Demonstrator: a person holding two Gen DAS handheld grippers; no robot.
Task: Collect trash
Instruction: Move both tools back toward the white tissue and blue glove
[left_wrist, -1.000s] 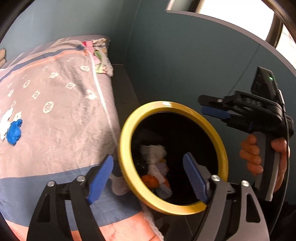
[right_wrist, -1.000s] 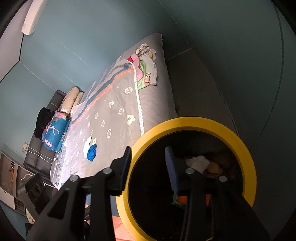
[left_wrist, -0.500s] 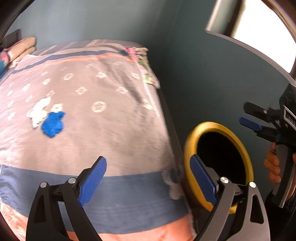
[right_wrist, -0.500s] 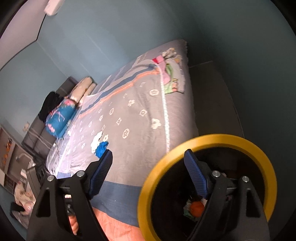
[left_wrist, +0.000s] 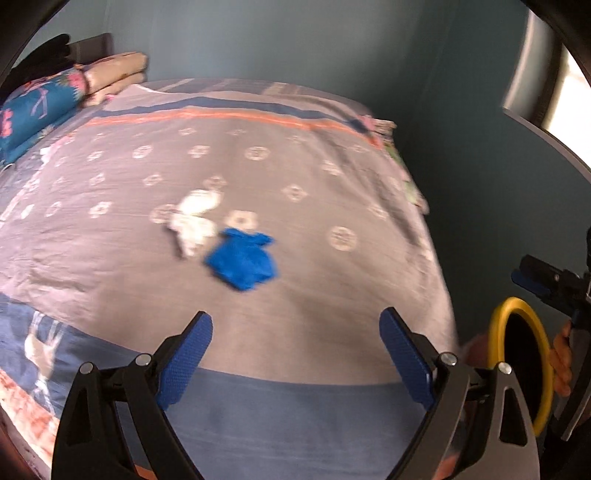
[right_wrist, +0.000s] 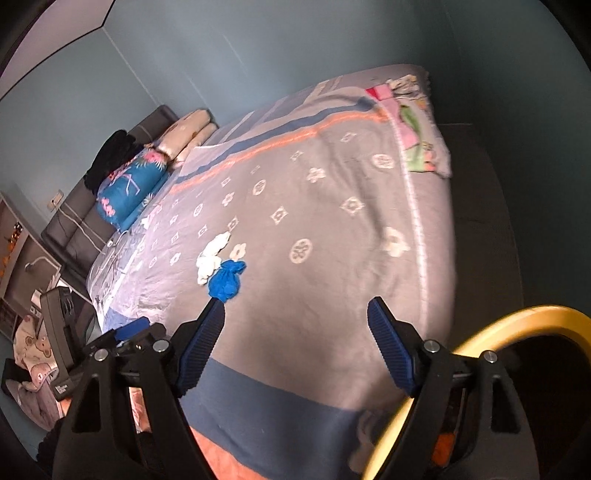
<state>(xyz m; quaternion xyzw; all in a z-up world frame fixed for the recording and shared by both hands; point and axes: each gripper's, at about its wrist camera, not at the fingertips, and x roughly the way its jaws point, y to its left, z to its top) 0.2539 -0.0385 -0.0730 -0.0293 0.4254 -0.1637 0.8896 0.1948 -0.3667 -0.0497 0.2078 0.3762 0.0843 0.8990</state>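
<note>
Bin contents visible only from right wrist.

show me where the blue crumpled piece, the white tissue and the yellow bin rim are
blue crumpled piece (left_wrist: 242, 263), left wrist view, its middle
white tissue (left_wrist: 194, 221), left wrist view, its centre
yellow bin rim (right_wrist: 517, 317), right wrist view, top arc

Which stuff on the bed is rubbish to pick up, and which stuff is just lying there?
For the job:
- blue crumpled scrap
- white crumpled tissue
- yellow-rimmed bin
- left tongs, open and empty
- right tongs, open and empty

Just lying about:
- blue flowered pillow
- folded beige blanket
- bedspread
</note>
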